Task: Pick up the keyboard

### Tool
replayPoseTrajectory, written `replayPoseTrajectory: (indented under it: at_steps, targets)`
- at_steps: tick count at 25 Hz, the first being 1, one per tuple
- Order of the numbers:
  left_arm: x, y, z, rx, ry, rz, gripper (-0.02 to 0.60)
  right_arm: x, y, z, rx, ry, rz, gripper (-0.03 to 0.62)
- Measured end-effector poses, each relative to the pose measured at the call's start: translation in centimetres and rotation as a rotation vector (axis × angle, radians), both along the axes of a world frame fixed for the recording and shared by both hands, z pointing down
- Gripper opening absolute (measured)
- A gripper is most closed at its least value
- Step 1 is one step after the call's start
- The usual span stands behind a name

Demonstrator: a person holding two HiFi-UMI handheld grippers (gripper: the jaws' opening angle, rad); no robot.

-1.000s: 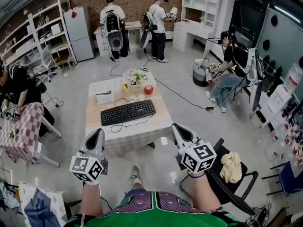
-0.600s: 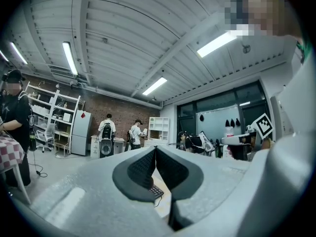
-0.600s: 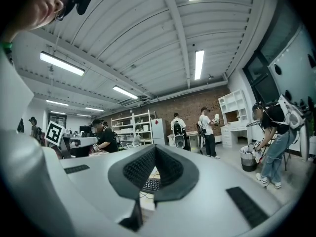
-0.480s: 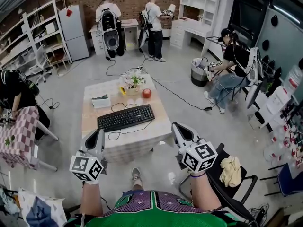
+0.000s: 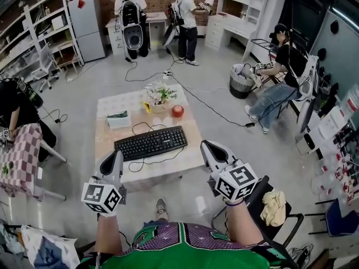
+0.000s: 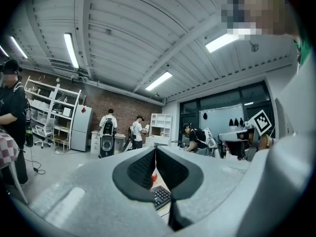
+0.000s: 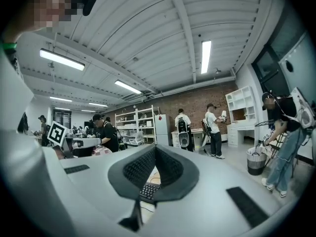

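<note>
The black keyboard (image 5: 151, 143) lay near the table's (image 5: 193, 129) front edge. The left gripper (image 5: 115, 157) and right gripper (image 5: 208, 148) hung before that edge, jaws pinched together, holding nothing.

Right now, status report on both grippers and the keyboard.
Left gripper shut, empty. Right gripper shut, empty. Keyboard flat on table, untouched. Its cable lies loose along the near edge.
</note>
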State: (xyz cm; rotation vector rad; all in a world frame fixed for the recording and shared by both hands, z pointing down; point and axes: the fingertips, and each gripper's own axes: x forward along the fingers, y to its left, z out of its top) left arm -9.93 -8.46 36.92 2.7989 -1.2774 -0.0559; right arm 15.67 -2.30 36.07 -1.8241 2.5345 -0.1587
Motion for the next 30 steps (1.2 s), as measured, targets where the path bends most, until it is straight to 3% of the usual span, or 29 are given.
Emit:
replayPoseTrajectory:
  at_steps: [13,30]
  targets:
    - [0.3,-9.5,-1.3,0.005,-0.027,0.035,0.018,-0.3,-8.9,-1.4,-0.004,0.008,0.012,0.0]
    - [-3.2,-20.0,-0.7,0.004,-0.002,0.058,0.018,-5.0,-19.2,-2.0,0.018,0.047,-0.007,0.0]
